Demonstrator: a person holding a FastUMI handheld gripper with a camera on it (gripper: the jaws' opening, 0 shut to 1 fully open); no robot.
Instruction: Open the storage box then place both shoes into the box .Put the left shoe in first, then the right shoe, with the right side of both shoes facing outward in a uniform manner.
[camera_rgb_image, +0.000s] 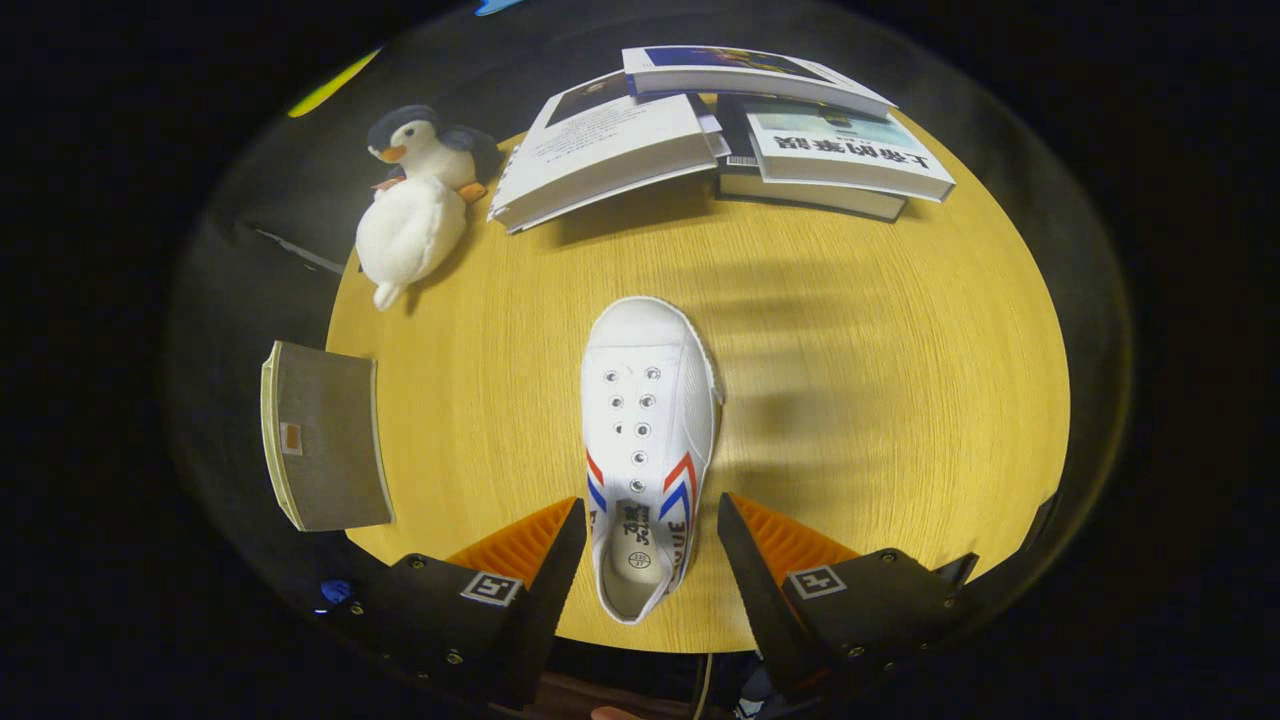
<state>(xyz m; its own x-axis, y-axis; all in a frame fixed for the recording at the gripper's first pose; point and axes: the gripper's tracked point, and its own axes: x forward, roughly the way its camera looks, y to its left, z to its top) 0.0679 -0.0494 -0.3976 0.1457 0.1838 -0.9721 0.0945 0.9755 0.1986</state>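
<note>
White canvas shoe (648, 440) lies toe-away on the table (880, 420).
Hand-held gripper (650, 545) hangs spread wide, fingers flanking the heel without touching, seemingly lined up to pinch it.

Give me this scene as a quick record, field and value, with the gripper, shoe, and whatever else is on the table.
gripper: open, fingers either side of the shoe's heel end, not pressing on it
shoe: white, lying on the table, toe pointing away from the fingers
table: round, wooden
books: stacked beyond the shoe
penguin toy: beside the books
grey panel: at the table's edge
</note>
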